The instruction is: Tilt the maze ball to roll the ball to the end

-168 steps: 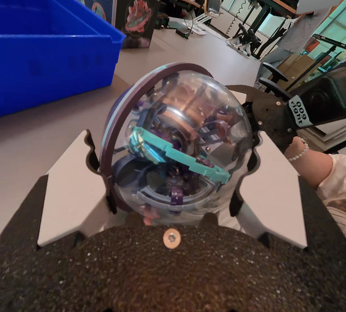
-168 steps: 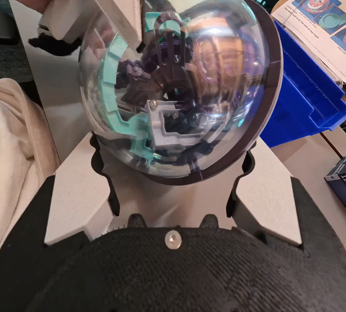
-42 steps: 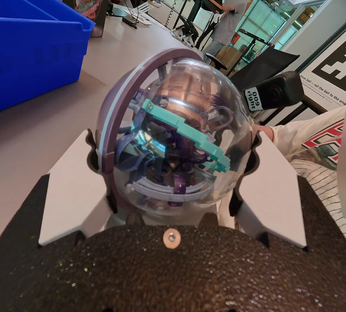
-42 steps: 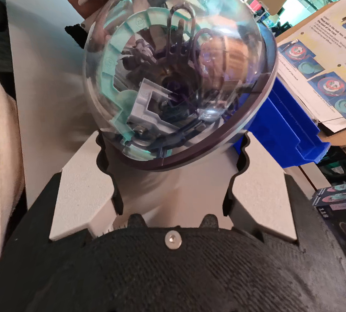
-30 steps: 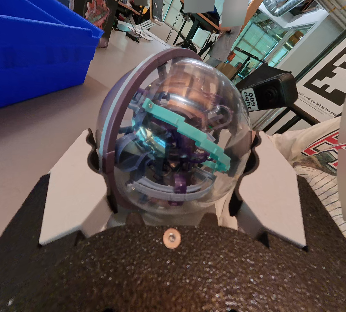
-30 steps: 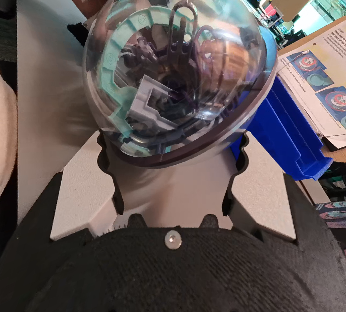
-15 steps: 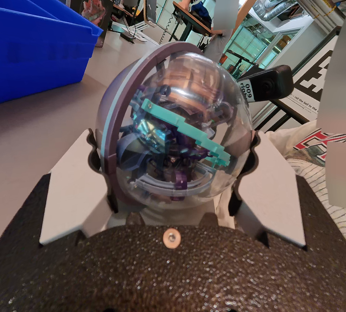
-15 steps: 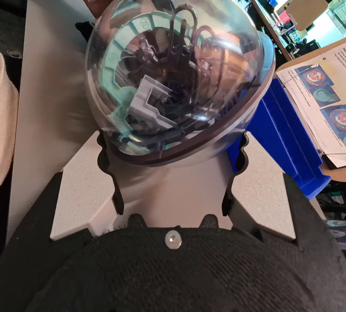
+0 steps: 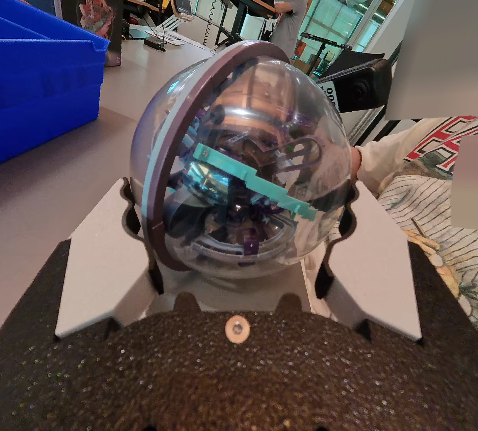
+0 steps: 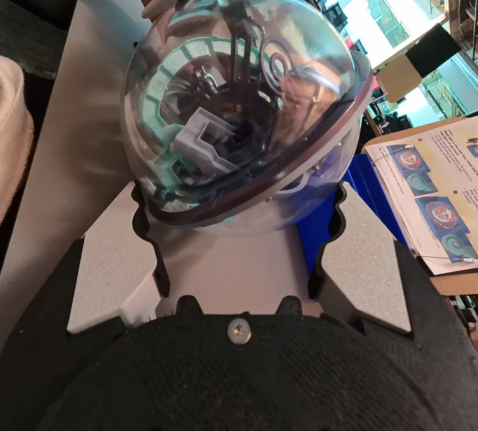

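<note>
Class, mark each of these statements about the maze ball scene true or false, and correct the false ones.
1. The maze ball is held between the fingers of both grippers. True: the left gripper and right gripper each clasp it.
2. The band around the ball's middle is bright yellow. False: the band is dark purple.
3. A blue bin stands on the table. True.
4. The ball's shell is solid black. False: it is clear, showing a teal track inside.
5. The printed sheet lies inside the bin. False: it rests on a cardboard backing beside the bin.
</note>
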Action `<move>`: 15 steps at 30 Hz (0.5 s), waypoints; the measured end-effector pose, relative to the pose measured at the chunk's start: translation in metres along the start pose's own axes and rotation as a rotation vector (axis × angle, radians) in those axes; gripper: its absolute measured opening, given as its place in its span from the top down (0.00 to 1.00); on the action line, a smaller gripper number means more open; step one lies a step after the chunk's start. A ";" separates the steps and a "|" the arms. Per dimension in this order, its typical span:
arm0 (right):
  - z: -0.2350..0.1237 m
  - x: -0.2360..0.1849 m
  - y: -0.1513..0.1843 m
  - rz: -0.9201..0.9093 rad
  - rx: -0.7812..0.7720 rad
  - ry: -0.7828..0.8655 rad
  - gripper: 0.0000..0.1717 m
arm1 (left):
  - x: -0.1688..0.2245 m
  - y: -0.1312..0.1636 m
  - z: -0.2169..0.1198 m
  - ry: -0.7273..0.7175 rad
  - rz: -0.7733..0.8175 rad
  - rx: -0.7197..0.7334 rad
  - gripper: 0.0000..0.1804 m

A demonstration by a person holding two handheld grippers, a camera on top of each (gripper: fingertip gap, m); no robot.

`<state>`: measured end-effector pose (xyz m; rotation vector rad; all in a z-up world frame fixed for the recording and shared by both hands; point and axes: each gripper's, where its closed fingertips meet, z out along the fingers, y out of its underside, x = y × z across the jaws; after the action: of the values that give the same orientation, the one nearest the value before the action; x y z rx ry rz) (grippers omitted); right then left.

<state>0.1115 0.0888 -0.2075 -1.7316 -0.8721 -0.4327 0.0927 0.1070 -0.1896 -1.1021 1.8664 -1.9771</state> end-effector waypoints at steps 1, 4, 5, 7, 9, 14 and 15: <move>0.000 0.000 0.000 0.007 0.008 -0.001 0.18 | 0.000 0.000 0.000 -0.001 0.003 -0.001 0.15; 0.001 -0.001 -0.004 0.053 0.043 -0.006 0.17 | 0.000 0.000 0.000 -0.006 0.002 -0.001 0.15; 0.002 -0.001 -0.006 0.073 0.058 -0.009 0.16 | 0.000 0.000 0.000 -0.007 0.003 -0.001 0.15; 0.002 -0.002 -0.008 0.112 0.080 -0.014 0.15 | 0.001 0.000 0.000 -0.009 0.011 -0.003 0.15; 0.004 -0.003 -0.008 0.141 0.089 -0.019 0.14 | 0.002 0.001 0.001 -0.011 0.031 -0.006 0.15; 0.007 -0.012 -0.006 0.207 0.085 -0.044 0.08 | 0.011 0.003 0.004 -0.019 0.140 -0.033 0.16; 0.007 -0.012 -0.005 0.205 0.083 -0.044 0.08 | 0.011 0.004 0.004 -0.024 0.152 -0.041 0.16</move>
<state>0.0988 0.0915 -0.2144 -1.7386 -0.7243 -0.2204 0.0859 0.0963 -0.1893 -0.9591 1.9250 -1.8429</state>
